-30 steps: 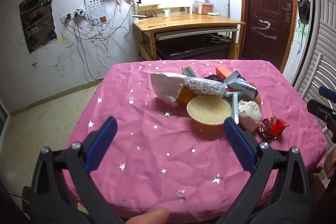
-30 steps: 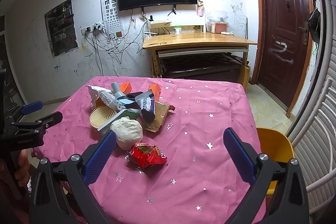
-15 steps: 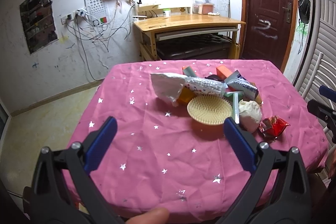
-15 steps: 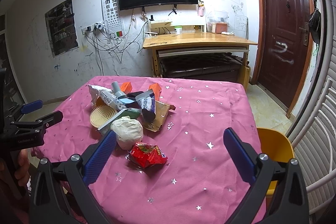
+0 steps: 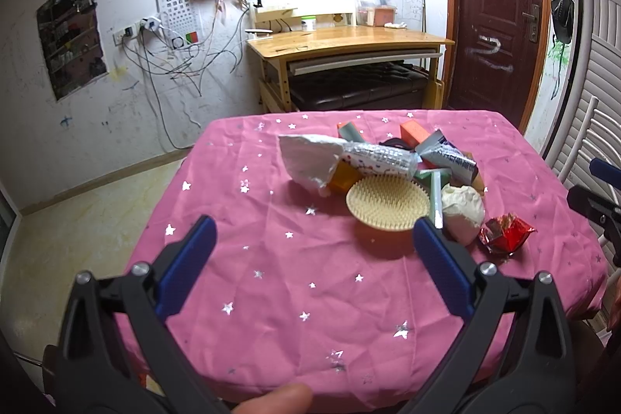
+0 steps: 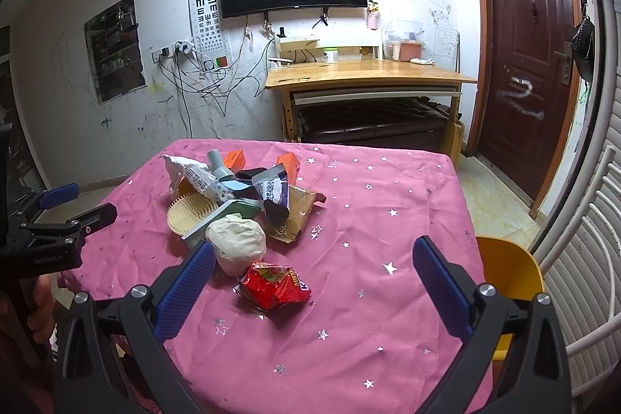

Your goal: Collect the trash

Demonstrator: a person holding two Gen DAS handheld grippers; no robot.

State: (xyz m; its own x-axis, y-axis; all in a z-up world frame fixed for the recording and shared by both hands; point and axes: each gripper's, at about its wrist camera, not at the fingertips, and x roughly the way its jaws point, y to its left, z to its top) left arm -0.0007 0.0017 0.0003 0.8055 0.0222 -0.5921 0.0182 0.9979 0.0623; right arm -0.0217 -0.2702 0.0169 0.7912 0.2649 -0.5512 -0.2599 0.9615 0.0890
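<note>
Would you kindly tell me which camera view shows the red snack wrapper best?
The right wrist view: the red snack wrapper lies near and unobstructed, its printing visible. In the left wrist view the wrapper is smaller, off near the picture's right side, beside the white paper wad.

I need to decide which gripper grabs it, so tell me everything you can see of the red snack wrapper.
The red snack wrapper is a crumpled, shiny foil packet, red with silvery inner edges and some white lettering I cannot read. It lies loose on the pink tablecloth, at the near edge of the trash pile, just in front of the white paper wad; whether they touch is unclear. It sits ahead of the open right gripper, nearer its left finger. Nothing grips it.
</note>
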